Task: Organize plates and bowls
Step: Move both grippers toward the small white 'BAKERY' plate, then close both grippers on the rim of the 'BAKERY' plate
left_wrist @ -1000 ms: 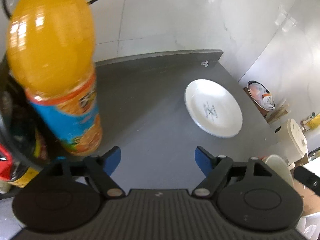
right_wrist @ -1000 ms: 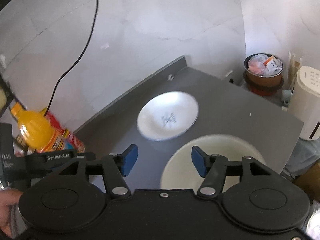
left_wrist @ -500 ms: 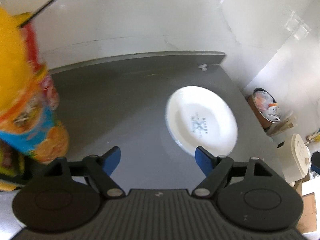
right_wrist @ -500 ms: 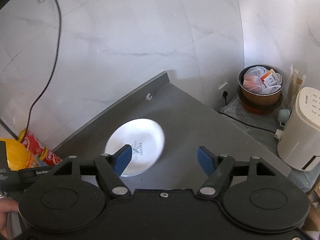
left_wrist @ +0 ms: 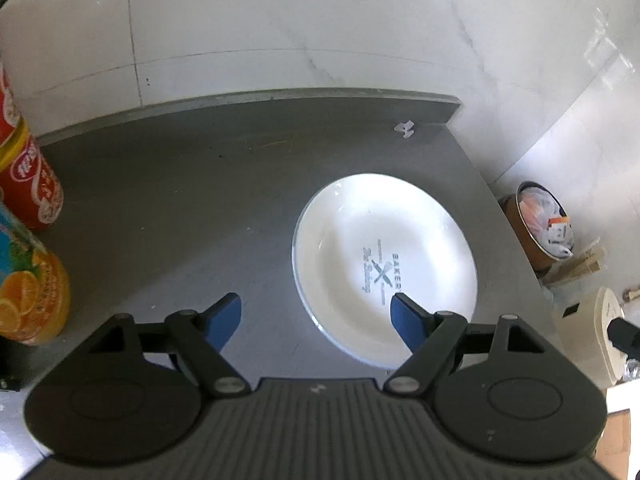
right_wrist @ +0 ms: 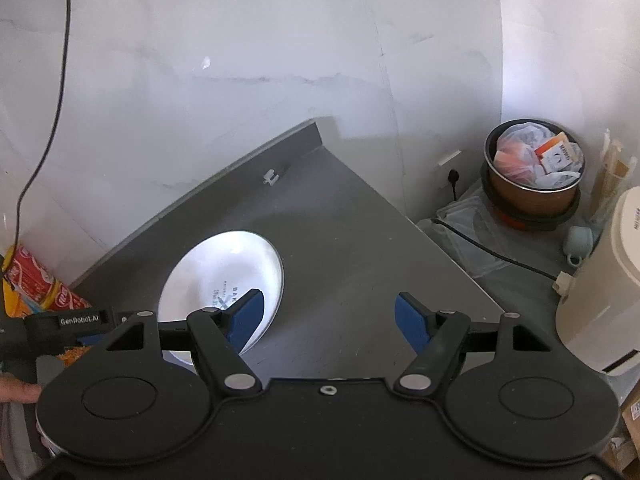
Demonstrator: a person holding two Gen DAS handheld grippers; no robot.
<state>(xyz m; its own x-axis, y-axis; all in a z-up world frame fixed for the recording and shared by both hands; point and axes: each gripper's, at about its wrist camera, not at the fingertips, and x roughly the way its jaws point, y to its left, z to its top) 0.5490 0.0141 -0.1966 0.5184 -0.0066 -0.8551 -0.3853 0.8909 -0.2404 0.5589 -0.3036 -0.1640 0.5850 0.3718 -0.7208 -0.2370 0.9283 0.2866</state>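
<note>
A white plate [left_wrist: 384,252] with a printed logo lies flat on the grey counter [left_wrist: 192,216], near its right corner. My left gripper [left_wrist: 316,318] is open above the counter, its right finger over the plate's near rim, nothing held. In the right wrist view the same plate [right_wrist: 224,268] shows at lower left. My right gripper [right_wrist: 330,322] is open and empty, its left finger over the plate's right edge. The left gripper's body [right_wrist: 52,326] shows at the left edge there. No bowl is in view now.
A red soda bottle [left_wrist: 28,168] and an orange juice bottle [left_wrist: 28,288] stand at the counter's left. Beyond the right edge, on the floor, are a bin with rubbish [right_wrist: 534,172] and a cream appliance [right_wrist: 600,280]. A marble wall backs the counter. A person's hand [right_wrist: 16,390] is at lower left.
Both grippers have swung toward the plate, which now sits larger and closer to the fingers. The orange bottle slid to the left edge. The pale bowl seen earlier under the right gripper is out of view.
</note>
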